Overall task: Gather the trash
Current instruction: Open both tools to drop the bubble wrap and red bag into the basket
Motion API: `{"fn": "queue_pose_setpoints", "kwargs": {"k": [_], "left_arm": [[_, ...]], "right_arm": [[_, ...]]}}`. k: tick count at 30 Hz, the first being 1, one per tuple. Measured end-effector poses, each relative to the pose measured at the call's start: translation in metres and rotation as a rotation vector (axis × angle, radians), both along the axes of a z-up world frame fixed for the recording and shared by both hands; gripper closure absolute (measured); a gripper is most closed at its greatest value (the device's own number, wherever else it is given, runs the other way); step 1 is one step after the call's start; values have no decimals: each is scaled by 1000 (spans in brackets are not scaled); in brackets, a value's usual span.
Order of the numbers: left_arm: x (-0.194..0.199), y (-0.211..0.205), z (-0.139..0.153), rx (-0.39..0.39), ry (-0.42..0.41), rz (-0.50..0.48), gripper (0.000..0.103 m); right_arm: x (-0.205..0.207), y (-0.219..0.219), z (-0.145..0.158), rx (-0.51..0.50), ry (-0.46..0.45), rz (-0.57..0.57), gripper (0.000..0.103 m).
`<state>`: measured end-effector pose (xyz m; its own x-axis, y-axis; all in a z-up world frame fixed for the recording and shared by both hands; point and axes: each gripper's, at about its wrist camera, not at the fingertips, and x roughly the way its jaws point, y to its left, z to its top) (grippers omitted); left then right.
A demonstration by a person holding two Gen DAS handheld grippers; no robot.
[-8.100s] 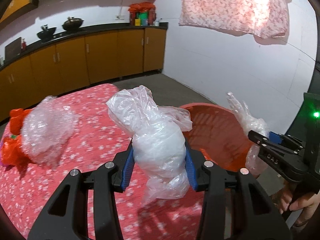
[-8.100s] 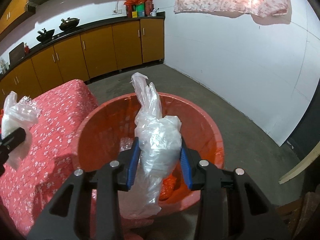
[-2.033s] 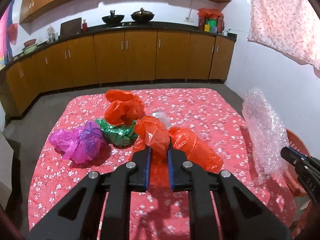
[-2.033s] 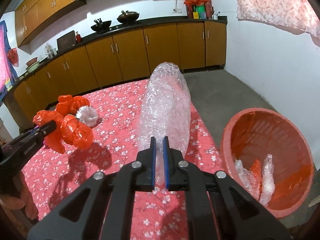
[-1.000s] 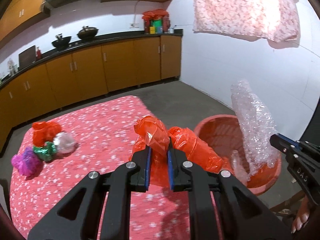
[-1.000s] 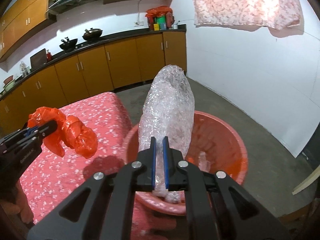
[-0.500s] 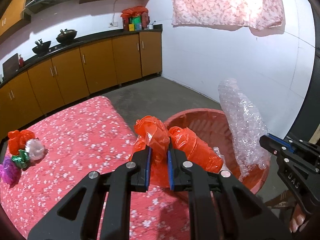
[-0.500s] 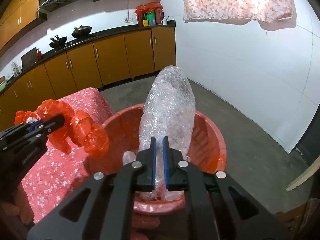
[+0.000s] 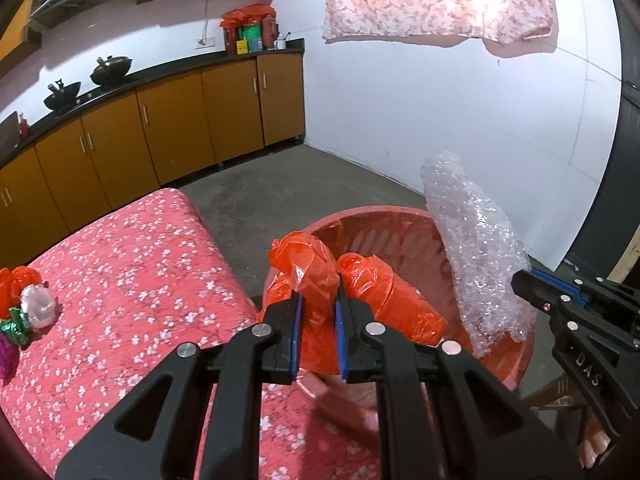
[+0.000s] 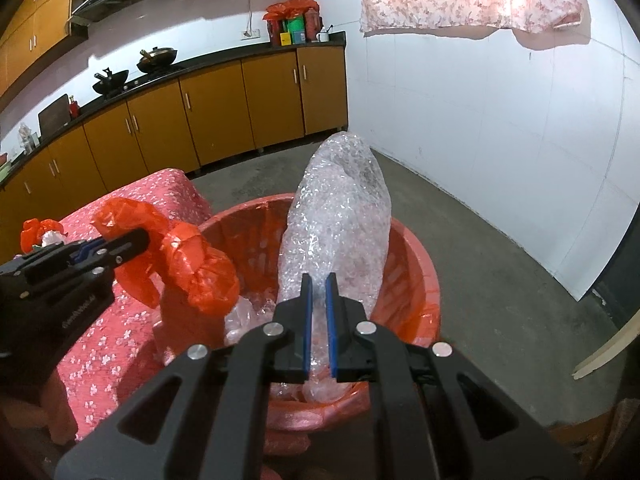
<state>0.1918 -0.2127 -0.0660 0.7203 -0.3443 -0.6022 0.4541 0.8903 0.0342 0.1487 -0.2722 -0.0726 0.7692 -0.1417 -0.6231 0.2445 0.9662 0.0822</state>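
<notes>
The crumpled orange-red plastic bag [image 9: 320, 276] is pinched between the blue pads of the left gripper [image 9: 318, 332], clenched tight on it, and hangs over the near rim of the round red plastic basket [image 9: 384, 240]. The long roll of clear bubble wrap [image 10: 340, 236] is clamped in the right gripper [image 10: 316, 328], its jaws squeezed almost together on the wrap, standing upright over the middle of the basket.

The basket sits on a grey concrete floor [image 10: 500, 280], just beside the edge of a table under a red cloth with small white flowers [image 9: 132, 280]. A white wall [image 9: 440, 112] runs behind, with a pink flowered cloth [image 9: 436, 0] hung across it, and orange-brown kitchen cabinets [image 9: 172, 128] under a black counter line the far side.

At the table's far left edge lies a small heap of crumpled orange, clear, green and magenta bags [image 9: 22, 304], well apart from the basket.

Inside the basket, clear plastic bags [image 10: 244, 320] lie at the bottom.
</notes>
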Motion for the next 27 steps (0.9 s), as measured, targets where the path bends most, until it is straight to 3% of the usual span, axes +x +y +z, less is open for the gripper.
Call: {"fn": "queue_pose_setpoints", "kwargs": {"k": [11, 13, 18, 22, 27], "left_arm": [[10, -20, -11, 11, 30, -45, 88], [11, -22, -13, 15, 36, -53, 82], [12, -18, -16, 3, 49, -52, 65], [10, -3, -12, -2, 34, -19, 62], [7, 32, -4, -24, 1, 53, 49]], "right_arm": [[2, -11, -11, 16, -6, 10, 92], [1, -13, -12, 18, -11, 4, 91], [-3, -15, -12, 17, -25, -2, 69], [-7, -16, -11, 16, -30, -12, 66], [-8, -11, -7, 8, -38, -12, 63]]}}
